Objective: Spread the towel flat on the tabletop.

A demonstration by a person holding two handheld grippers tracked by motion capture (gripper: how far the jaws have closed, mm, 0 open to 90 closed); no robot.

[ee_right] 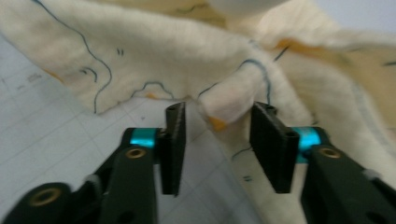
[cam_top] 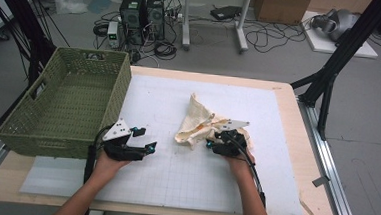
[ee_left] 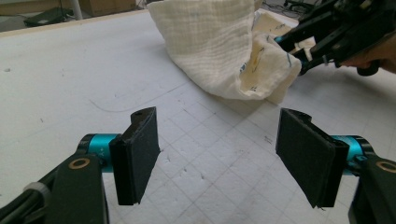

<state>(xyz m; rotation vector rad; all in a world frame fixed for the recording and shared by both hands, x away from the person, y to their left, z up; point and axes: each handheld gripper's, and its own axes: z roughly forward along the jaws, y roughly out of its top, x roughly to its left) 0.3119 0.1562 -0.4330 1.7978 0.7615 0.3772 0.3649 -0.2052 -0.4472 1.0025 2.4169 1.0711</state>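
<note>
On the table, under a white gridded mat, largest to smallest: at the left edge a green woven basket, empty as far as can be seen; mid-mat a crumpled cream cloth with blue and orange print; at the near side two hand-held grippers. Left gripper hovers over bare mat just right of the basket, jaws wide apart, holding nothing. Right gripper sits at the cloth's near right edge, jaws partly open around a small raised fold that lies between the pads but is not yet pinched. Likely risk: closing on so little fabric may let the fold slip out, or catch one layer only, so the cloth would drag and unfurl instead of lifting cleanly.
</note>
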